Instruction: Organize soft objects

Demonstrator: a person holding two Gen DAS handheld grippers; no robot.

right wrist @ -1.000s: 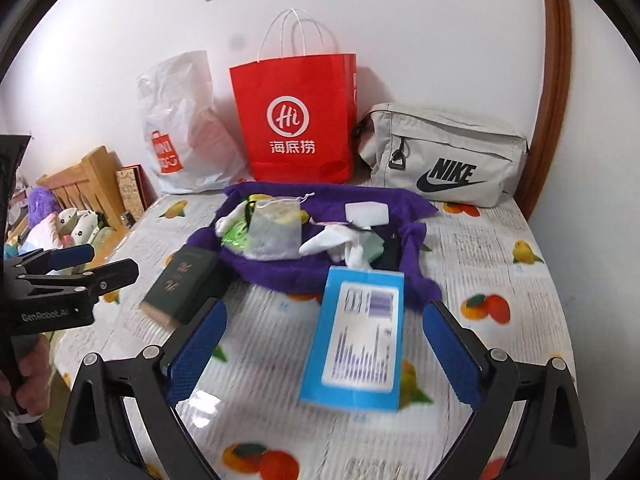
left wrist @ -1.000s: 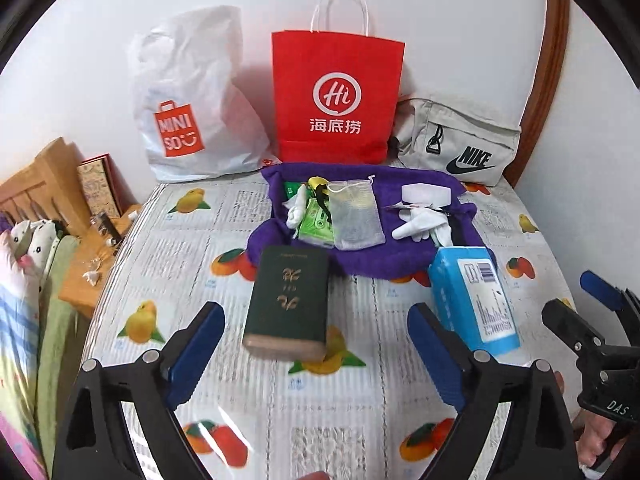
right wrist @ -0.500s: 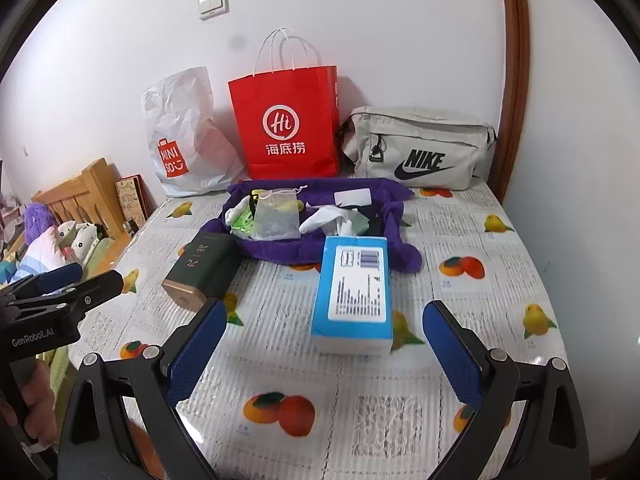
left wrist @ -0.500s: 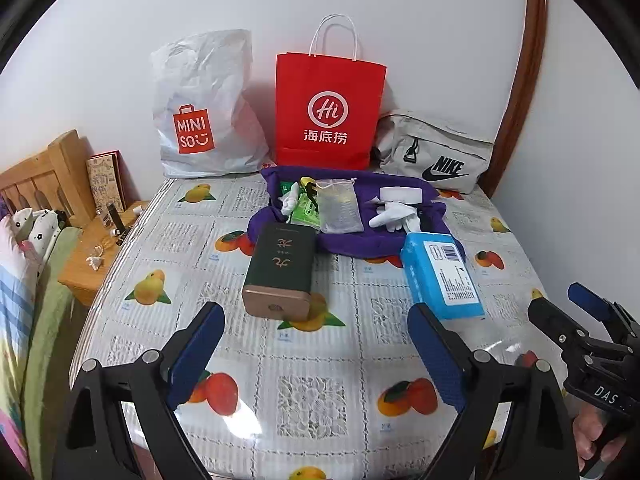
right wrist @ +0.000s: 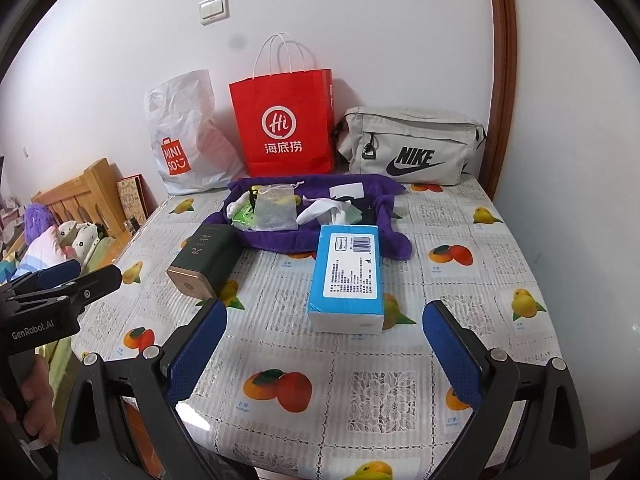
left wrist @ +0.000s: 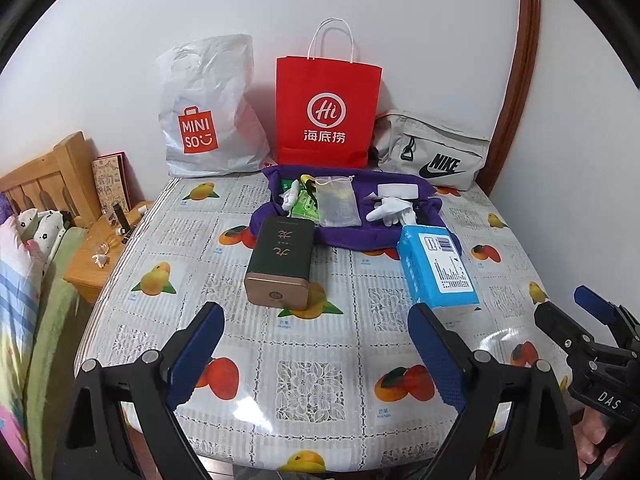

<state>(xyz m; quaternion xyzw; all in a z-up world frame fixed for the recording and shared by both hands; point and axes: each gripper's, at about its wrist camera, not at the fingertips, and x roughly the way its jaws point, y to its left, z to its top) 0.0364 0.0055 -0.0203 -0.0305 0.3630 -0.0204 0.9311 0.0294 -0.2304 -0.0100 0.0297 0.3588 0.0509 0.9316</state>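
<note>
Soft things sit heaped on a purple cloth [left wrist: 348,236] at the far middle of the counter [left wrist: 312,384]: a mesh drawstring pouch [left wrist: 336,204], a green packet [left wrist: 306,210], white gloves [left wrist: 390,212] and a white pad [left wrist: 398,191]. Compared with a second ago, both cameras have drawn back and risen, so far more of the fruit-print cover shows in front and the wall switch [right wrist: 214,9] has come into view; the items themselves lie where they were.

Just in front of the cloth, a blue tissue pack [right wrist: 348,276] lies flat, its long axis running from the near edge toward the wall, its far end touching the cloth, barcode end farthest away. A dark green box [left wrist: 280,264] lies to its left, long axis also front to back, gold end facing the cameras.

Left hand-held gripper [left wrist: 316,354] is spread wide with nothing between its blue pads, low over the near edge. Right hand-held gripper [right wrist: 324,350] is likewise wide and empty. A red paper bag [left wrist: 326,114], a white Miniso bag [left wrist: 208,108] and a grey Nike bag [right wrist: 408,148] stand against the wall.
</note>
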